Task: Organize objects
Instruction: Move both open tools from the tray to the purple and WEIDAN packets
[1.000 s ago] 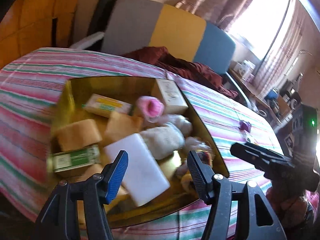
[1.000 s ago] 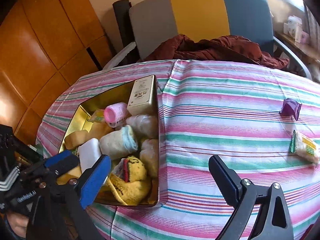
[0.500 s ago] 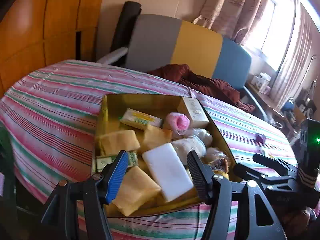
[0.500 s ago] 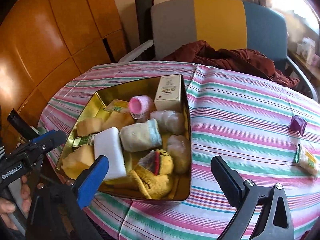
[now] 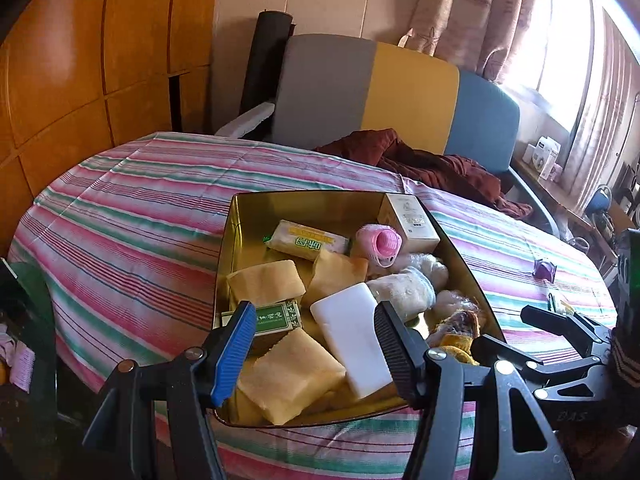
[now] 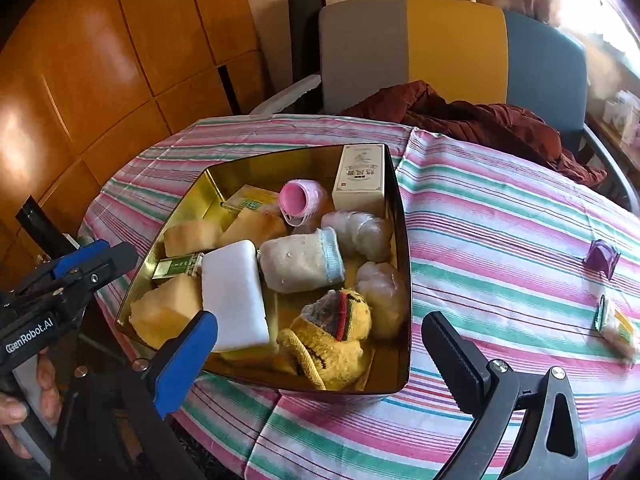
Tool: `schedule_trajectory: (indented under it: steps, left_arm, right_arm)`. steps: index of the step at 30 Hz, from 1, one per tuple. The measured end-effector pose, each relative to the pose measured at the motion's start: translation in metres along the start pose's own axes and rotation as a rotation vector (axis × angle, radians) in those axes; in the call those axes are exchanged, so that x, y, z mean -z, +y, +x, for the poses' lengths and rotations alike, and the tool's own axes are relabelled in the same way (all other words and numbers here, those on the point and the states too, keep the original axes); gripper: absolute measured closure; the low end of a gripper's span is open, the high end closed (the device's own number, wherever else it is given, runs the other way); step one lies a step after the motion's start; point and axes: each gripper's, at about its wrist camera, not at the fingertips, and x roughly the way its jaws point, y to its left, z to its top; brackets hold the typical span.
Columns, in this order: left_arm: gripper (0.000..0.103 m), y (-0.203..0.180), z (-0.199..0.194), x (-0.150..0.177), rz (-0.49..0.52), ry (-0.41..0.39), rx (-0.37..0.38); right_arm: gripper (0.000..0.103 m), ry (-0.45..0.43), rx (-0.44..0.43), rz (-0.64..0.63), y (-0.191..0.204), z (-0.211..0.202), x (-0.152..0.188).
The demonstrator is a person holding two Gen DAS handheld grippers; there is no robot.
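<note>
A gold tin (image 5: 304,200) (image 6: 404,240) stands on the striped table, full of several items. Among them are a white block (image 5: 352,336) (image 6: 234,292), a pink roller (image 5: 380,242) (image 6: 300,202), a cream box (image 5: 408,220) (image 6: 362,176), a rolled sock (image 6: 300,262), a yellow knit piece (image 6: 332,340) and yellow sponges (image 5: 292,376). My left gripper (image 5: 312,328) (image 6: 80,264) hovers open at the tin's near left corner, holding nothing. My right gripper (image 6: 320,332) (image 5: 540,332) hangs open over the tin's near edge, also holding nothing.
A purple item (image 6: 602,258) (image 5: 544,269) and a small packet (image 6: 616,326) lie on the cloth to the right of the tin. Beyond the table stands a grey, yellow and blue chair (image 6: 448,40) with a dark red jacket (image 6: 460,116). Wood panels (image 5: 80,80) line the left.
Both grippers drew back from the tin and the left one tilted up, so more of the room shows. The tin sits more central in the right wrist view. Jaws kept their width.
</note>
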Motion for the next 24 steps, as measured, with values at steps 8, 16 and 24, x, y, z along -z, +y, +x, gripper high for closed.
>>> schedule_trajectory:
  steps: [8, 16, 24]
  left_arm:
    - [0.041, -0.013, -0.002, 0.001, 0.042, 0.001, 0.019]
    - [0.041, -0.029, -0.003, 0.002, 0.092, 0.009, 0.034]
    - [0.041, -0.048, -0.002, 0.001, 0.150, 0.020, 0.063]
  right_arm:
    - [0.000, -0.005, 0.006, 0.008, -0.005, -0.003, 0.000]
    - [0.000, 0.001, 0.022, 0.045, -0.022, -0.003, 0.002]
    - [0.000, 0.003, 0.053, 0.132, -0.062, -0.010, 0.007]
